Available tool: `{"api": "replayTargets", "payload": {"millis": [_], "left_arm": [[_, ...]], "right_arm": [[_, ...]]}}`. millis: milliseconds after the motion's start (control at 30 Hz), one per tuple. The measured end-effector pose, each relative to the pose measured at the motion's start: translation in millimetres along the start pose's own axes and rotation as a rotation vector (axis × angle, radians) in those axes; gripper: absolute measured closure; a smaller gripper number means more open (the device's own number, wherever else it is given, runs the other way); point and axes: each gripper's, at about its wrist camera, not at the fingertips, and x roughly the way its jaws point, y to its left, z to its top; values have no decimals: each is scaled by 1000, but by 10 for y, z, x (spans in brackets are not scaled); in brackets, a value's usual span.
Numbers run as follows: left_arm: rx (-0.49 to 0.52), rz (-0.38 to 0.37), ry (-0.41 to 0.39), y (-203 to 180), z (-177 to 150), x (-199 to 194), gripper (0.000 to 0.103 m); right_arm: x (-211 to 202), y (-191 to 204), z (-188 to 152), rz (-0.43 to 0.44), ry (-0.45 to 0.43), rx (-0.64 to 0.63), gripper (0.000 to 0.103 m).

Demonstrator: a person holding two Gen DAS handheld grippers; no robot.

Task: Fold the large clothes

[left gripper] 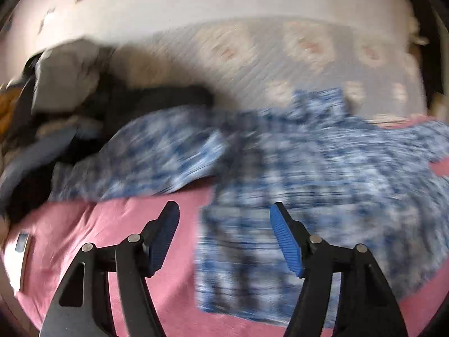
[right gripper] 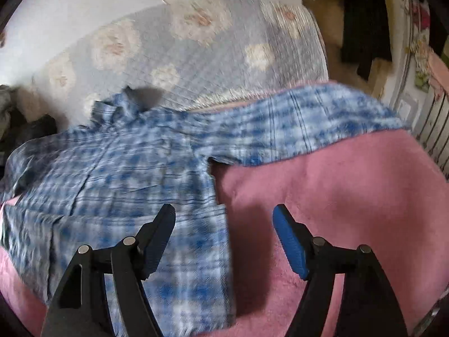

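A blue and white plaid shirt [left gripper: 294, 163] lies spread on a pink blanket [left gripper: 112, 224], collar toward the far side. My left gripper [left gripper: 224, 210] hovers above the shirt's lower left edge, jaws open and empty. In the right wrist view the same shirt [right gripper: 126, 163] stretches one sleeve [right gripper: 308, 123] to the right across the pink blanket [right gripper: 336, 196]. My right gripper [right gripper: 224, 210] hangs open over the shirt's lower right edge, nothing between its blue pads. Both views are blurred by motion.
A pile of dark and grey clothes [left gripper: 64, 98] sits at the left of the bed. A quilted cover with pale flowers [right gripper: 196, 56] lies beyond the shirt. A white wall [left gripper: 196, 0] stands behind. At far right are a radiator [right gripper: 437, 129] and dark hanging clothing [right gripper: 364, 28].
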Motion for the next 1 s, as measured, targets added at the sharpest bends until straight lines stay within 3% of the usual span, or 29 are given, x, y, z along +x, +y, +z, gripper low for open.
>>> {"api": "replayTargets", "payload": {"millis": [100,133,167,200,333,433,500,533,600,733,833,933,1000], "left_arm": [[136,-85,-58,-364,-77,-218,13],[190,-93,-82,-514,-127,-256,0],[235,-107,-91,-641,-194,-272,0],[275,-130,-62,-767,-271,-259,0],[316,-249,79,-1014,-527,-229,0],[422,-301,166,-1219,-763,-247,0],[484,-414,254,-1339,-900,-210,0],[496,-436,274,-1374,-967,-205,0],[554,-290,258,-1479,-1053,-153,1],[565,-227,263,-1567,-1162,-30,0],[533,-191,230,-1572,-1144,46,0],[527,-72,157,-1557,-1041,95,0],[529,-15,152,-1488,-986,153,0]], "right_arm": [[-232,257,-147,99,-4,-86,26],[-287,376,-206,156,20,-123,14],[-341,509,-287,212,43,-175,7],[-403,648,-376,240,50,-226,7],[-457,1151,-800,202,96,-436,7],[-452,1423,-1118,180,131,-605,7],[-487,1508,-1234,222,151,-644,7],[-500,1529,-1259,247,164,-647,7],[-515,1604,-1308,246,171,-663,7],[-389,1676,-1397,155,185,-724,7],[-323,1600,-1324,124,183,-681,7],[-218,1513,-1229,11,145,-678,7],[-152,1438,-1168,5,159,-665,7]]}}
